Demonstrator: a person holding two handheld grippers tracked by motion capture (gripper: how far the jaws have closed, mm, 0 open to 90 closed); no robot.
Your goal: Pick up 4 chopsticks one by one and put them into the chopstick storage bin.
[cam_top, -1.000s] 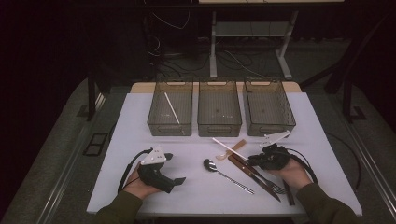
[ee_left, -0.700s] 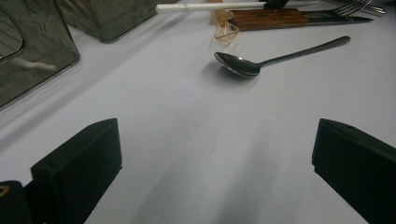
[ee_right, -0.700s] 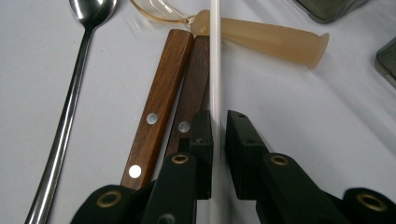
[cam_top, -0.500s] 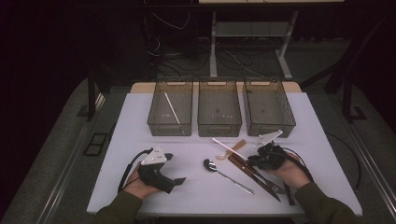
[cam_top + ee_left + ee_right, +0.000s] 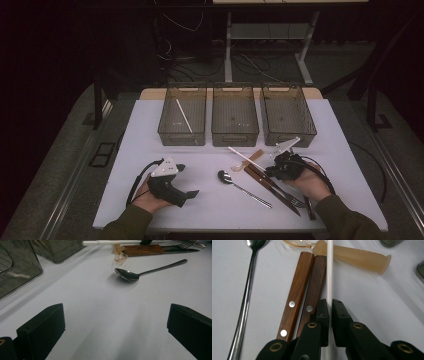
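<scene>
The right gripper [image 5: 329, 307] is pinching a white chopstick [image 5: 329, 270] between its two black jaws, which have just been closing on it over the last moments; a second ago they were standing slightly wider, and now the pads are pressing the stick from both sides. That suggests the grasp is made and the lift is the next thing to come. The stick is lying on the white table [image 5: 210, 210], running away from the jaws beside two wooden-handled knives [image 5: 304, 290] and crossing a translucent amber piece [image 5: 359, 257] at its far end. To the left a steel spoon [image 5: 242, 187] is resting on its own, a little apart from the pile. The left gripper [image 5: 172, 187] is idling near the table's front edge, jaws spread wide with nothing between them. Beyond the cutlery three smoked plastic bins [image 5: 235, 117] are waiting in a row; the left bin [image 5: 167, 117] is already holding another white chopstick [image 5: 183, 115], so I judge that this one is heading there too.
</scene>
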